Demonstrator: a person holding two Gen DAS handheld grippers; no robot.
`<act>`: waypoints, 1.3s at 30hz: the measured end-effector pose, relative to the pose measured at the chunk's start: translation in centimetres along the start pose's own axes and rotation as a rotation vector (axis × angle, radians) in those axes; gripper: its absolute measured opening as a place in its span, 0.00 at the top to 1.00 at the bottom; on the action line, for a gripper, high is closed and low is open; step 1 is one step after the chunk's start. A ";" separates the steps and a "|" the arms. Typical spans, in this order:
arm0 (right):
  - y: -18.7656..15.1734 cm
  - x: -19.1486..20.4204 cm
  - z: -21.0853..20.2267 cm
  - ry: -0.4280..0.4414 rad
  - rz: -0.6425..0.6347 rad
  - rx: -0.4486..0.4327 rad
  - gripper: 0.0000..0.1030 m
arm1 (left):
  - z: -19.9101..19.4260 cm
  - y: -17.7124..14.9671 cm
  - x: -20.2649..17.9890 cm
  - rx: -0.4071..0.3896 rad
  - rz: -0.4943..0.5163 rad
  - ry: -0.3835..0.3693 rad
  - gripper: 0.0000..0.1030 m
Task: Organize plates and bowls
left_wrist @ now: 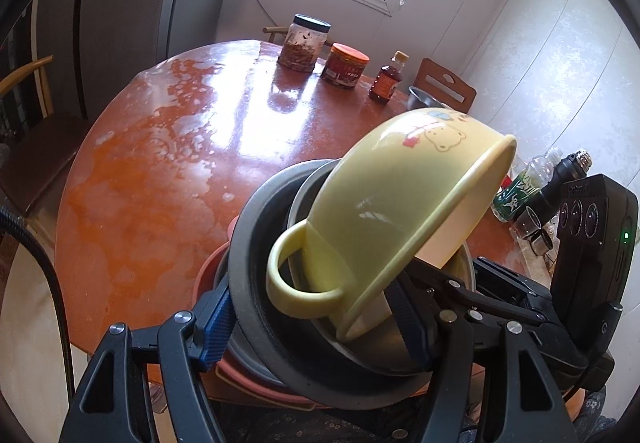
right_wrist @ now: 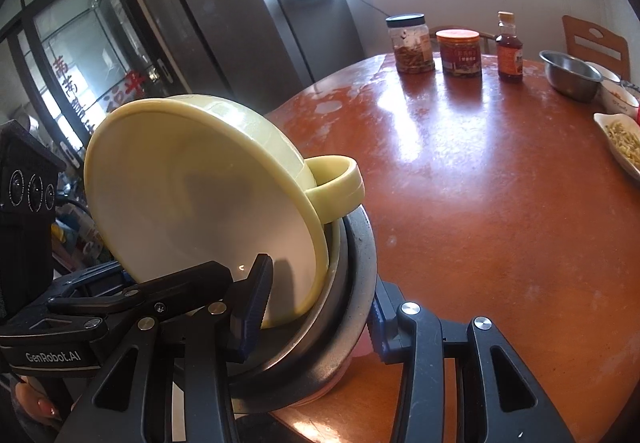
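At the near edge of the round red-brown table [left_wrist: 168, 147] sits a nested stack of dishes, and both grippers are clamped on it from opposite sides. The left gripper [left_wrist: 316, 327] has 1 blue pad outside the dark outer bowl [left_wrist: 256, 243] and the other down inside the stack, jaws about half open and pressing on the rims between them. A pink plate [left_wrist: 212, 271] shows beneath that dark bowl, and a steel bowl [left_wrist: 466, 267] is nested inside it. Tipped steeply on top is the yellow handled bowl [left_wrist: 400, 199], its loop handle toward the left gripper, its mouth facing the right one, its lower rim resting in the steel bowl.

The right gripper [right_wrist: 316, 319] grips the opposite rim of the stack, jaws fairly narrow: 1 pad inside, just beside the yellow bowl's white interior, 1 outside the dark rim.

Farther across the table stand a black-lidded jar [right_wrist: 410, 43], a red-lidded jar [right_wrist: 459, 52] and a small dark bottle [right_wrist: 509, 51]. Right of them are a loose steel basin [right_wrist: 570, 75] and a white dish of food [right_wrist: 618, 143].
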State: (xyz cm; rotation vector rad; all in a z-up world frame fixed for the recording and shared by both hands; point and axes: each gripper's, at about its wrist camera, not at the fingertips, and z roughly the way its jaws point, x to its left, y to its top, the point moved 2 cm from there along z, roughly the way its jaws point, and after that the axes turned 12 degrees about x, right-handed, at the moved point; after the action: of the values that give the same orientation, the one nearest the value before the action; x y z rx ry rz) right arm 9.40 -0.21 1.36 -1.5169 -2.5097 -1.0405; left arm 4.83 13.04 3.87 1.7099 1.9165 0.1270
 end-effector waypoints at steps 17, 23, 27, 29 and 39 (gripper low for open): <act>-0.6 0.7 1.9 -0.034 -0.040 0.014 0.57 | 0.9 -1.1 1.7 0.014 -0.022 0.048 0.33; -0.8 0.6 2.2 -0.054 -0.043 0.015 0.57 | 1.5 -1.1 2.0 0.022 -0.032 0.045 0.33; -0.9 0.6 2.2 -0.046 -0.038 0.022 0.57 | 1.4 -1.1 1.9 0.025 -0.030 0.049 0.33; -0.9 0.5 2.2 -0.044 -0.033 0.022 0.57 | 1.4 -1.1 1.9 0.023 -0.028 0.050 0.33; -0.8 -0.3 2.0 -0.026 -0.002 0.034 0.49 | 1.2 -0.9 1.8 0.018 -0.022 0.040 0.33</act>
State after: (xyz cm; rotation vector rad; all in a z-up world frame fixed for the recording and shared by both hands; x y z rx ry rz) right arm 9.55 0.40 -0.76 -1.5291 -2.5328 -0.9789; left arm 4.55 14.21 1.87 1.7091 1.9711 0.1374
